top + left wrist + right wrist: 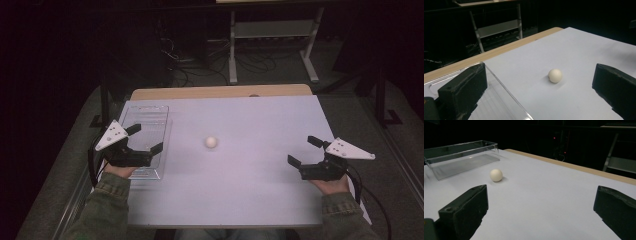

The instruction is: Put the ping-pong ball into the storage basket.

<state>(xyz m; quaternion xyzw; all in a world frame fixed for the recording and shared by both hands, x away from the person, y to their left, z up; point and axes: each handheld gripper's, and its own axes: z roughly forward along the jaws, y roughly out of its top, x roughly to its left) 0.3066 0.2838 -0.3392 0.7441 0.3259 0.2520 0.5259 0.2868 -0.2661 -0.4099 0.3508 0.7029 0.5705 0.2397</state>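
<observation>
low in the high view, the left gripper [146,138] hangs over the clear tray [150,114] at left of frame and the right gripper [304,151] sits at lower right, both with jaws wide apart and empty. the white ball [211,142] rests on the white table cover [250,175] at frame centre, well apart from each (a bit nearer the left one). to take it cleanly, i'd come in low, straddle it squarely, and close gently so it doesn't roll away.

Dim, soft frames, dark surroundings, faint shadows
</observation>
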